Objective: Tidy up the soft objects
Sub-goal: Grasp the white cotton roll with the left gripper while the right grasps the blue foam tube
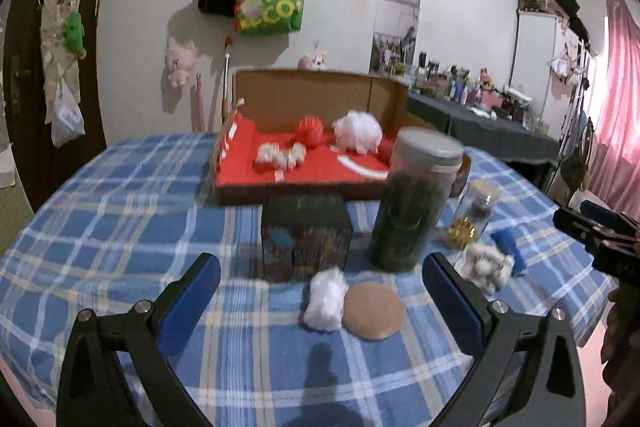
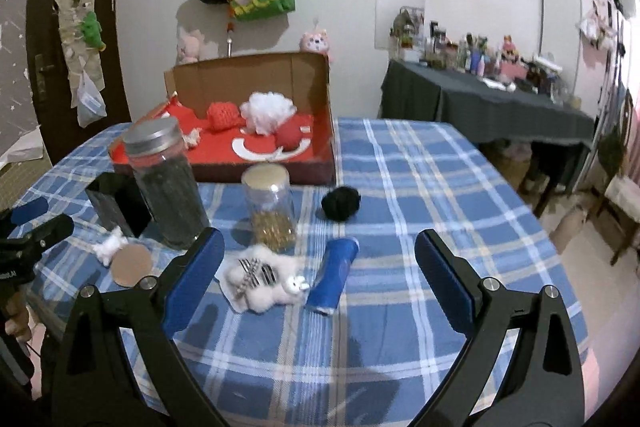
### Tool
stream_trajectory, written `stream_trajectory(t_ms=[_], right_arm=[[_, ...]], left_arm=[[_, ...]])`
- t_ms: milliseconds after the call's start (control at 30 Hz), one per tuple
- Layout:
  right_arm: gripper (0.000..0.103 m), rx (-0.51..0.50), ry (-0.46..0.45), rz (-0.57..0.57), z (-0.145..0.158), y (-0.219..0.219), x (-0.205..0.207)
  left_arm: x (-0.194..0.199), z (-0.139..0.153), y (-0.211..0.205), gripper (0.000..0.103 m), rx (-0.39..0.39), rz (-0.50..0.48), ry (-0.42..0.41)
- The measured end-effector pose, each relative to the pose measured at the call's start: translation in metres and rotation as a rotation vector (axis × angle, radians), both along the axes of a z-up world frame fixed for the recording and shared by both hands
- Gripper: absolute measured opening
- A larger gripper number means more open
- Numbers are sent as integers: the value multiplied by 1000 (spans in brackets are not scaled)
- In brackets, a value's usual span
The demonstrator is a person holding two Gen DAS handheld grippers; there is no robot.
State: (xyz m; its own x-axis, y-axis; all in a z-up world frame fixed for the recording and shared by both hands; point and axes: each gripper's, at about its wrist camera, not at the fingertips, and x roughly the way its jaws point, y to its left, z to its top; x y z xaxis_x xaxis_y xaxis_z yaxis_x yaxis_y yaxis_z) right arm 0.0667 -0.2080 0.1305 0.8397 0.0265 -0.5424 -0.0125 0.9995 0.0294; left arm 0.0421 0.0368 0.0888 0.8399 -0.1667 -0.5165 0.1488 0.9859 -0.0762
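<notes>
On the desk (image 2: 420,163), near its front edge, a white fluffy piece (image 1: 325,301) touches a tan round pad (image 1: 374,311); the left tool (image 1: 320,291) hangs released above them. Further right, a white plush toy (image 2: 264,277) lies just beside a blue roll (image 2: 334,273), under the right tool (image 2: 320,267), also spread wide and empty.

Dim indoor light, soft blur, fisheye-warped edges.
</notes>
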Motion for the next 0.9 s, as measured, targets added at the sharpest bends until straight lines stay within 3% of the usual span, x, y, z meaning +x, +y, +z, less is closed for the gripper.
stream_trajectory(t_ms=[433,633,733,833,900], right_arm=[[98,41,113,-33,-35,-16,18],[97,57,153,-30,-46,-19,34],[81,41,170,-29,-50,-17,44],[60,44,211,-34,-59,-19,53],[38,60,233,-25,-64,-20,56]], left_arm=[[20,-31,8,102,5,28,108],[31,-41,8,81,20,19,162],[38,-46,6,72,20,8,184],[45,-51,5,56,16,-9,212],[48,-54,4,48,-1,-29,228]])
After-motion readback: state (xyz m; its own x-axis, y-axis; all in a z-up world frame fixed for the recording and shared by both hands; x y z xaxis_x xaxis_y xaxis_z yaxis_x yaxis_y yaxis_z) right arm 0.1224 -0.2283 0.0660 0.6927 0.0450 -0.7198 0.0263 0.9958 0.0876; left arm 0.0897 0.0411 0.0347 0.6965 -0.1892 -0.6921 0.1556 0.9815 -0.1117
